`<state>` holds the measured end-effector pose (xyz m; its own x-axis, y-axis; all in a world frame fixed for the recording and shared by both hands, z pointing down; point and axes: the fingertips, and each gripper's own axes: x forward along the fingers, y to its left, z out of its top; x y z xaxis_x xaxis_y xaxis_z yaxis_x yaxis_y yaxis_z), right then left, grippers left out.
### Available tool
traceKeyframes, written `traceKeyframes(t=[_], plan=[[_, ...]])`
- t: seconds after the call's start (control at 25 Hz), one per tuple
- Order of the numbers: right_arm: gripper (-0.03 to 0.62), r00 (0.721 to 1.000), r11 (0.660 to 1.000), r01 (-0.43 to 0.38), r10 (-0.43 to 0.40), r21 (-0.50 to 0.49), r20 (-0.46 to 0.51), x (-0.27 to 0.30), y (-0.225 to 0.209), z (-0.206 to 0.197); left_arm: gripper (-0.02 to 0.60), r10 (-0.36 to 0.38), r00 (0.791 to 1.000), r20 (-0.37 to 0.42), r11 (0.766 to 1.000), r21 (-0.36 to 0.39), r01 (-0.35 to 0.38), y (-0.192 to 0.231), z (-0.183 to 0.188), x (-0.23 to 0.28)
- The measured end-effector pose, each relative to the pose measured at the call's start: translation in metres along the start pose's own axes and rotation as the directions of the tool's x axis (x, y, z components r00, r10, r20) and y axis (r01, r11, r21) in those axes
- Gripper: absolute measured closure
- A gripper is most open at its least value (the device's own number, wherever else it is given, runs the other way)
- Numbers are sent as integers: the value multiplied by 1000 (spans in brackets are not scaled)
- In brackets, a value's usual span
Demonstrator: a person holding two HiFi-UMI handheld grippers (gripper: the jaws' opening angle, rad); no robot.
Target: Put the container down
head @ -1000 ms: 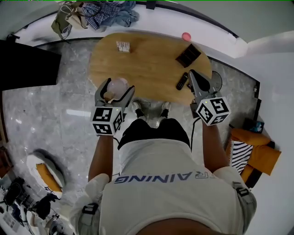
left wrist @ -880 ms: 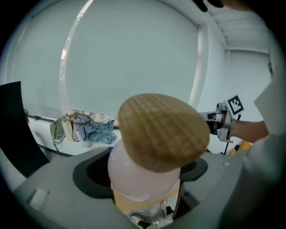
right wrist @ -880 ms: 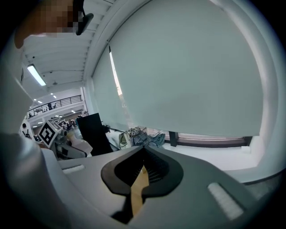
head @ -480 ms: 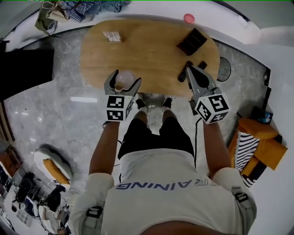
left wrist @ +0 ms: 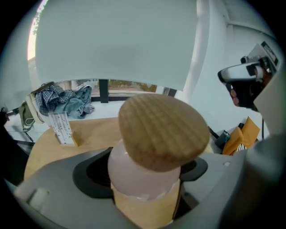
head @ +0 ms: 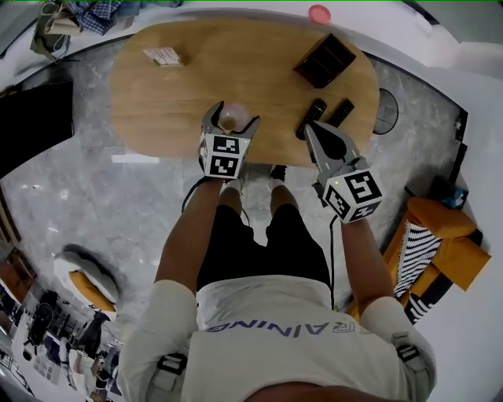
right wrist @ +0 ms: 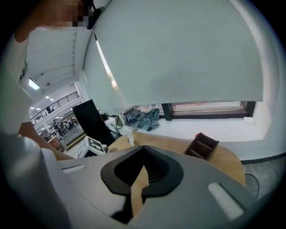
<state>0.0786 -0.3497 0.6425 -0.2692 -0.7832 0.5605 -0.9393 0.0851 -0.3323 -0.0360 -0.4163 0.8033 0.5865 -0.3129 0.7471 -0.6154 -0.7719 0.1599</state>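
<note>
My left gripper is shut on a small pale pink container with a round wooden lid. It hangs over the near edge of the oval wooden table; whether it touches the top I cannot tell. In the left gripper view the container fills the space between the jaws, lid tilted toward the camera. My right gripper is shut with nothing in it, its jaws pressed together, above the table's near right edge beside two black remotes.
A dark brown wooden organiser box sits at the table's far right, a small white card block at the far left. A pink disc and bundled clothes lie on the white ledge behind. The person's feet stand by the near edge.
The left gripper has carried the container right and forward, from the table's left edge to over its near middle. The right gripper has shifted slightly left. The head view has swung.
</note>
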Motion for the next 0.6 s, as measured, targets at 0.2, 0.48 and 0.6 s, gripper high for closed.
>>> traceKeyframes(t=[0.2, 0.48, 0.6], plan=[[580, 999, 999, -12, 14, 42, -41, 7, -18, -33, 175, 51, 995, -84, 998, -20, -53, -1, -38, 79], [580, 996, 991, 53, -44, 126, -78, 2, -54, -83, 175, 18, 988, -150, 992, 128, 1, -33, -62, 142], [580, 995, 986, 59, -46, 154, -83, 2, -59, -96, 175, 31, 989, -146, 990, 144, -10, -33, -64, 154]])
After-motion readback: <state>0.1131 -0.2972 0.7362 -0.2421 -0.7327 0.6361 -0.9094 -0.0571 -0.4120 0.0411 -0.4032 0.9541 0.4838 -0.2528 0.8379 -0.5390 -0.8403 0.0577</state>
